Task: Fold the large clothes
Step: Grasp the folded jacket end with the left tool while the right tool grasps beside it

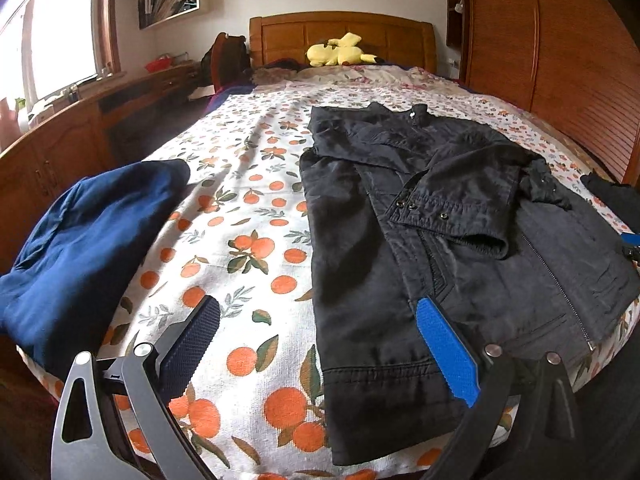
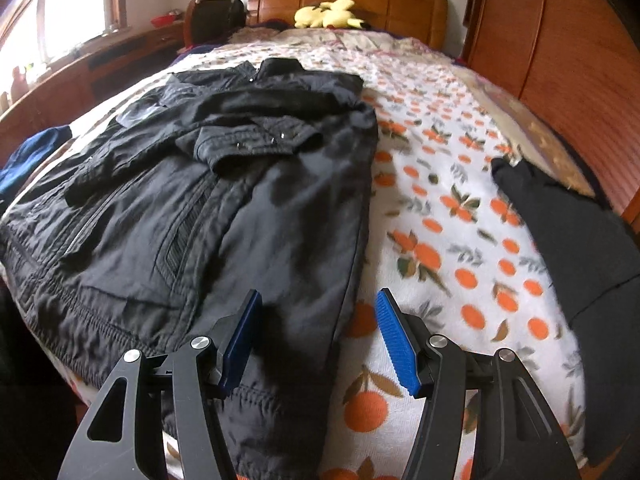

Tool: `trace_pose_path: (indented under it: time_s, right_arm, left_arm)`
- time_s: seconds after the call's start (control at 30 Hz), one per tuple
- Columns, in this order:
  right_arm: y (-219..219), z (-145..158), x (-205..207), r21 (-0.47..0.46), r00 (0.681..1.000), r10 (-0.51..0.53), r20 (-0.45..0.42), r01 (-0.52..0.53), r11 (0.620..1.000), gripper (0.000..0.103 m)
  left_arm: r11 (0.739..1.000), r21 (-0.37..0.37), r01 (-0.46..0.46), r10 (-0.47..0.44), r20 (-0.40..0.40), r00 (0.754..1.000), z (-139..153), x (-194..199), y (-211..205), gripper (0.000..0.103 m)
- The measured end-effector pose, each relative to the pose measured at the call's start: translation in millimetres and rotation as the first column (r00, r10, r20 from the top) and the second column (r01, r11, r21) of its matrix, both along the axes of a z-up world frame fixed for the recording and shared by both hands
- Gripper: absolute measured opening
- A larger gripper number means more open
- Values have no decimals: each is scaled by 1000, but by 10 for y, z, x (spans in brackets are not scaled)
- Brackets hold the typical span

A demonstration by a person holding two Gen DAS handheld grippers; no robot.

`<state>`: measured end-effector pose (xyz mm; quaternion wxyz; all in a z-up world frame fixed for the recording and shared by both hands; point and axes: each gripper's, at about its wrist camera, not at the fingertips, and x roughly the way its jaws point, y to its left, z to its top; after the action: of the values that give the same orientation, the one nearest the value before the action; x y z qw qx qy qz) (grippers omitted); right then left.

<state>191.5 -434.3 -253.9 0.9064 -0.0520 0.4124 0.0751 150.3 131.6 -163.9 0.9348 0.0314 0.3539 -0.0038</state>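
Observation:
A black jacket (image 1: 440, 240) lies flat on the orange-print bedspread (image 1: 248, 216), collar toward the headboard, with both sleeves folded across its chest. It also shows in the right wrist view (image 2: 208, 208). My left gripper (image 1: 316, 312) is open and empty, above the jacket's left hem edge. My right gripper (image 2: 316, 304) is open and empty, above the jacket's right hem edge; its blue pad shows at the right edge of the left wrist view (image 1: 631, 238).
A folded navy garment (image 1: 80, 248) lies at the bed's left edge. A black garment (image 2: 580, 248) lies at the right edge. A yellow plush toy (image 1: 340, 54) sits by the wooden headboard (image 1: 340, 28). A wooden wardrobe (image 1: 560, 48) stands at right, a desk (image 1: 80, 128) at left.

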Motion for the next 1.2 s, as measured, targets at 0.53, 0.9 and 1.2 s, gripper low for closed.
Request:
trace_pose_path:
  time_s: [0.53, 0.9, 1.2]
  right_arm:
    - [211, -96, -86, -21, 983, 175, 52, -174, 985, 42]
    - [115, -108, -199, 22, 990, 133, 50, -135, 991, 43]
    - [80, -97, -310, 58, 997, 71, 36, -73, 996, 44]
  left_arm:
    - [994, -70, -85, 76, -118, 990, -265, 64, 12, 63]
    - [997, -71, -13, 4, -115, 993, -284, -56, -114, 42]
    - [992, -126, 19, -34, -117, 993, -295, -165, -80, 38]
